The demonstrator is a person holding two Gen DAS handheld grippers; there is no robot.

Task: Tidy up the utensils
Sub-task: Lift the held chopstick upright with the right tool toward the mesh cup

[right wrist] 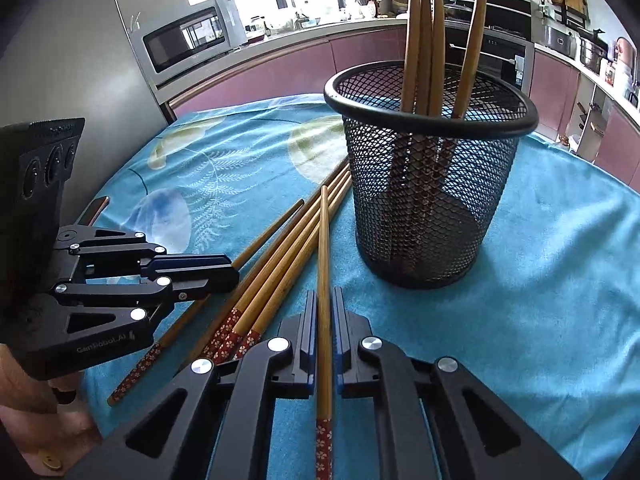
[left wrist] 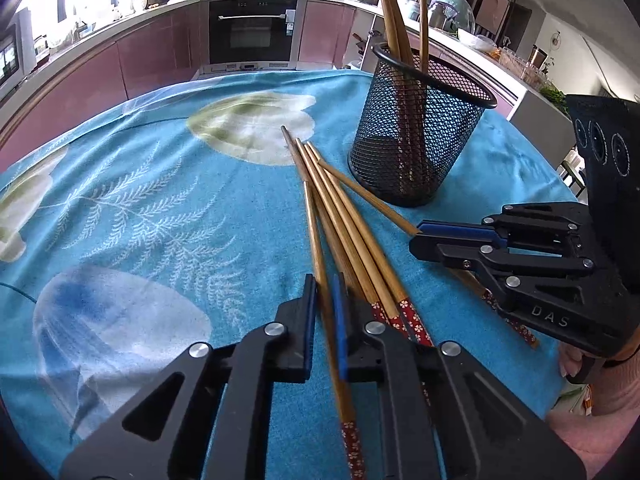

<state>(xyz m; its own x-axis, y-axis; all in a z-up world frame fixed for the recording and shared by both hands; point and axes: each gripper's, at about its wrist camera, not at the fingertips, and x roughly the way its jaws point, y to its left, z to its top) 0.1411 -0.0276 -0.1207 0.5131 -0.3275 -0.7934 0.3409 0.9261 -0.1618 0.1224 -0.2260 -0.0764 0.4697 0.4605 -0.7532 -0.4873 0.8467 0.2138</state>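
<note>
Two chopsticks pinched, one in each hand-held gripper. Right hand-held gripper (right wrist: 325,322) closed tight on a single chopstick (right wrist: 323,280), shaft running straight out between the pads, plain tip pointing away and just short of the mesh cup (right wrist: 430,200), red flowered end trailing back toward the wrist. Left hand-held gripper (left wrist: 323,320) likewise clamped narrow on its own chopstick (left wrist: 316,240), long axis angled away and slightly left, tip aimed past the loose bundle rather than at the cup. Mesh cup (left wrist: 420,132) standing upright on the blue cloth-covered surface (left wrist: 160,208), far and to the right from the left side, almost dead ahead and close for the right. Several chopsticks already standing in it, leaning on the rim. Loose chopsticks (right wrist: 276,264) lying fanned on the surface between the two grippers, tips toward the cup's base. Probably the right hand better placed: cup nearer, shaft already pointing at it, needing mostly a lift and a tilt upright to clear the rim.
</note>
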